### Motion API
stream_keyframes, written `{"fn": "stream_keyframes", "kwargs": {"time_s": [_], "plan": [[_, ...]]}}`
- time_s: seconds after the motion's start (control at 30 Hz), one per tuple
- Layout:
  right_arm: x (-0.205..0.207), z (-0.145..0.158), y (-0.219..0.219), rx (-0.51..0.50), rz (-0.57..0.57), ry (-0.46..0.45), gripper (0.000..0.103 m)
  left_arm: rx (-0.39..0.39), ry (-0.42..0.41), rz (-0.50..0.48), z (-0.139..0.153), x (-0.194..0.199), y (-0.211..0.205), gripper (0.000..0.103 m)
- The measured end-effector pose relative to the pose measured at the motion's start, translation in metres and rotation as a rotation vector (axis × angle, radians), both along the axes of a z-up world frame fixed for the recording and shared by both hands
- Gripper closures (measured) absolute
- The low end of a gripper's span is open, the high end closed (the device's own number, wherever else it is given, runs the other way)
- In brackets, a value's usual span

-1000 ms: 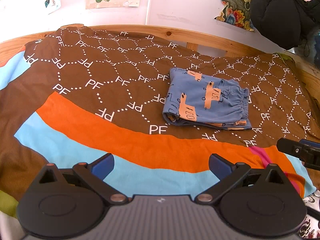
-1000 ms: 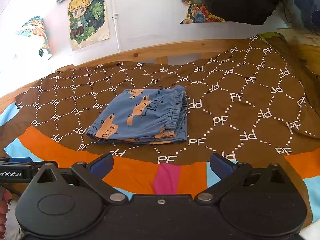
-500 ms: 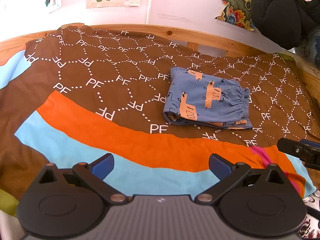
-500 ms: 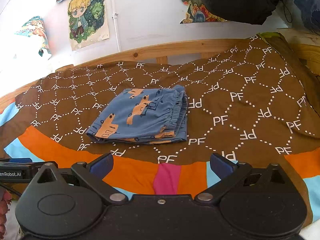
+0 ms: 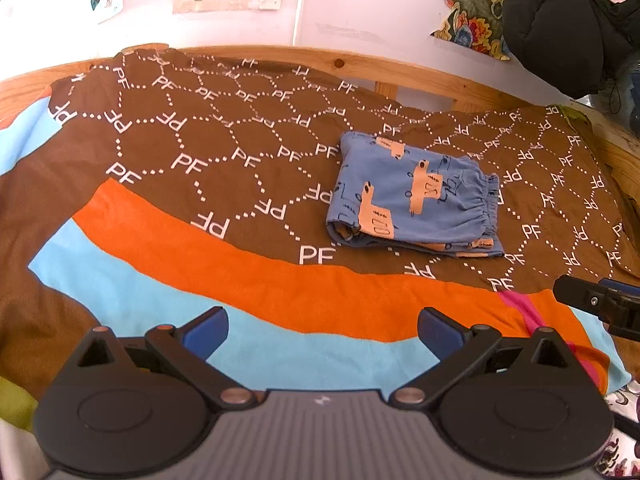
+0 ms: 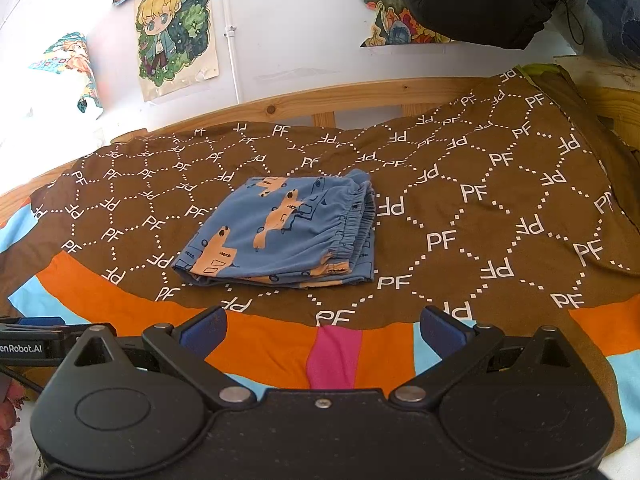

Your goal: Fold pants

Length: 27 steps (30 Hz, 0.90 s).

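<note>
Small blue pants (image 5: 416,196) with tan vehicle prints lie folded into a compact stack on the brown patterned blanket (image 5: 208,148), elastic waistband to the right. The right wrist view shows the same pants (image 6: 280,232) ahead of centre. My left gripper (image 5: 322,330) hangs open over the blanket's orange and light-blue bands, well short of the pants, holding nothing. My right gripper (image 6: 322,330) is open too, nothing between its fingers, near the pink stripe. Each gripper shows at the edge of the other's view: the right gripper (image 5: 600,304) and the left gripper (image 6: 36,340).
A wooden bed rail (image 5: 360,66) runs along the far side under a white wall with posters (image 6: 176,32). A black jacket (image 5: 560,24) hangs at the upper right. Blanket spreads wide on all sides of the pants.
</note>
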State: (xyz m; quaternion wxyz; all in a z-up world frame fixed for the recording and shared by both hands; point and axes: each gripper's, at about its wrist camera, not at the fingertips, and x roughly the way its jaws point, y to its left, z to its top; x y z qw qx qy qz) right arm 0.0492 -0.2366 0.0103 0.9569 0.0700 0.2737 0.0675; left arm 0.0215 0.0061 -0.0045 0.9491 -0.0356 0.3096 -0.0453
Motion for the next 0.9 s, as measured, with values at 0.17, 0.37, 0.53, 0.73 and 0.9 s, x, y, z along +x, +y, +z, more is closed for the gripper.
{"fn": "stream_keyframes", "kwargs": {"time_s": [0.17, 0.37, 0.53, 0.73, 0.9], "plan": [[0.0002, 0.0002, -0.0002, 0.001, 0.0, 0.001, 0.001, 0.014, 0.05, 0.064, 0.0002, 0.0035, 0.001, 0.0], [0.0, 0.0002, 0.0, 0.0, 0.0, 0.002, 0.001, 0.018, 0.044, 0.088, 0.0022, 0.002, 0.005, 0.0], [0.0002, 0.0001, 0.0004, 0.0, 0.0, 0.002, 0.001, 0.024, 0.054, 0.087, 0.002, 0.0032, 0.0036, 0.0], [0.0002, -0.0004, 0.0005, 0.0, 0.002, 0.003, 0.001, 0.043, 0.053, 0.087, 0.0022, 0.0029, 0.0007, 0.0], [0.0, -0.0023, 0.0016, -0.001, 0.005, 0.011, 0.001, 0.058, 0.046, 0.082, 0.0023, 0.0021, -0.0011, 0.0]]}}
